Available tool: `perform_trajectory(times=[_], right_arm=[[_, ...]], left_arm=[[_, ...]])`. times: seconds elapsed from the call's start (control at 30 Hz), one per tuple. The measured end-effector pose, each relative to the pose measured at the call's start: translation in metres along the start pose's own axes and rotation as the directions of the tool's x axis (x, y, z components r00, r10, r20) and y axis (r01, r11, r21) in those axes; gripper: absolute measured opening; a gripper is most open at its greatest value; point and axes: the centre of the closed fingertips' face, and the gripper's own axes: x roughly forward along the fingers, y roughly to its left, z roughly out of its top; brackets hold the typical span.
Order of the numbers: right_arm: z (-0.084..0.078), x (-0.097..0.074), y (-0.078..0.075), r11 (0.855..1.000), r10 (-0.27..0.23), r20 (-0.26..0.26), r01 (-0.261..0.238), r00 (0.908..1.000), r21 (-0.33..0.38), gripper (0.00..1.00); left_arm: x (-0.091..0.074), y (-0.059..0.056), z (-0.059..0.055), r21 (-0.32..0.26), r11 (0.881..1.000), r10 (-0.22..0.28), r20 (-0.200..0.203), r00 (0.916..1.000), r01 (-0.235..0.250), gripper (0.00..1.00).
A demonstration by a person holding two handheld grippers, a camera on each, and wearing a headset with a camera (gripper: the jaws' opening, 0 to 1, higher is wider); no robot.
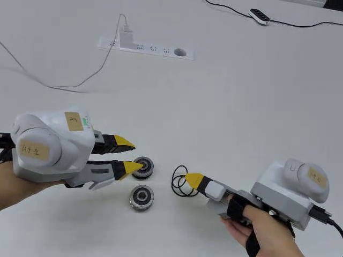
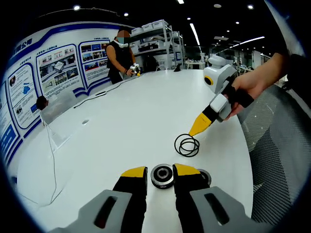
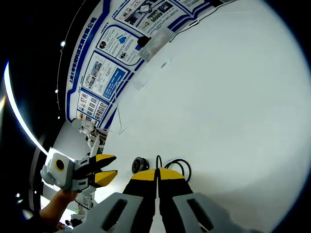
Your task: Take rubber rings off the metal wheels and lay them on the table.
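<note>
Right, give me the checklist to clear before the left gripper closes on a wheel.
1. Left gripper open: ok, its jaws stand apart.
2. Small round metal wheel lined up with the gap between those jaws: ok, as seen in the left gripper view.
3. Second metal wheel apart from the first: ok, white table shows between them.
4. Thin black rubber rings lying loose on the table: ok.
5. Right gripper clear of the rings: cannot tell; its jaws are shut with the tip at the rings.
6. Target wheel wearing a rubber ring: cannot tell.
</note>
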Motion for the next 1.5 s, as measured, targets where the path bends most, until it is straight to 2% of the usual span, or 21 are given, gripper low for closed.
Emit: perform_trajectory(times=[0.37, 0.53, 0.6, 0.77, 0.83, 0.93, 1.03, 1.1, 1.2, 1.37, 1.5], right_arm=[[-0.001, -0.003, -0.021, 0.996, -0.09, -0.003, 0.09, 0.996, 0.002, 0.02], [-0.001, -0.004, -0.024, 0.995, -0.104, 0.003, 0.104, 0.9946, -0.004, 0.04], [0.0, -0.004, -0.024, 0.993, -0.114, 0.007, 0.114, 0.9934, -0.022, 0.07], [0.002, -0.006, -0.028, 0.979, -0.158, 0.003, 0.157, 0.9874, -0.131, 0.09], [0.003, -0.007, -0.027, 0.978, -0.159, 0.01, 0.159, 0.9872, -0.132, 0.1], [0.007, -0.006, -0.023, 0.983, -0.137, 0.034, 0.14, 0.99, -0.121, 0.11], [0.013, -0.004, -0.013, 0.988, -0.092, 0.061, 0.098, 0.9939, -0.117, 0.13], [0.019, -0.002, 0.0, 0.992, -0.03, 0.088, 0.041, 0.9957, -0.118, 0.16], [0.02, 0.001, 0.013, 0.993, 0.025, 0.091, -0.014, 0.9955, -0.12, 0.2], [0.014, 0.005, 0.026, 0.987, 0.089, 0.073, -0.078, 0.9933, -0.141, 0.23], [0.01, 0.008, 0.029, 0.982, 0.107, 0.054, -0.097, 0.9927, -0.164, 0.24]], left_arm=[[-0.001, -0.004, -0.002, 0.005, 1.0, -0.004, -0.007, 1.0, 0.004, 0.21], [-0.003, -0.004, -0.005, 0.024, 1.0, -0.002, -0.024, 0.9997, 0.003, 0.21], [-0.003, -0.005, -0.006, 0.018, 1.0, -0.004, -0.024, 0.9997, 0.005, 0.21], [-0.004, -0.005, -0.007, 0.019, 1.0, -0.001, -0.024, 0.9997, 0.001, 0.21], [-0.005, -0.004, -0.009, 0.022, 1.0, 0.0, -0.032, 0.9995, 0.001, 0.21], [-0.004, -0.005, -0.012, 0.022, 1.0, -0.004, -0.039, 0.9992, 0.004, 0.21], [-0.002, -0.005, -0.012, 0.024, 1.0, -0.007, -0.045, 0.999, 0.008, 0.2], [0.001, -0.004, -0.012, 0.024, 1.0, -0.011, -0.046, 0.9989, 0.012, 0.2], [0.007, -0.003, -0.012, 0.024, 1.0, -0.016, -0.052, 0.9985, 0.018, 0.2], [0.015, -0.001, -0.016, 0.026, 0.999, -0.024, -0.068, 0.9974, 0.026, 0.19], [0.02, -0.001, -0.019, 0.027, 0.999, -0.033, -0.079, 0.9963, 0.035, 0.18]])
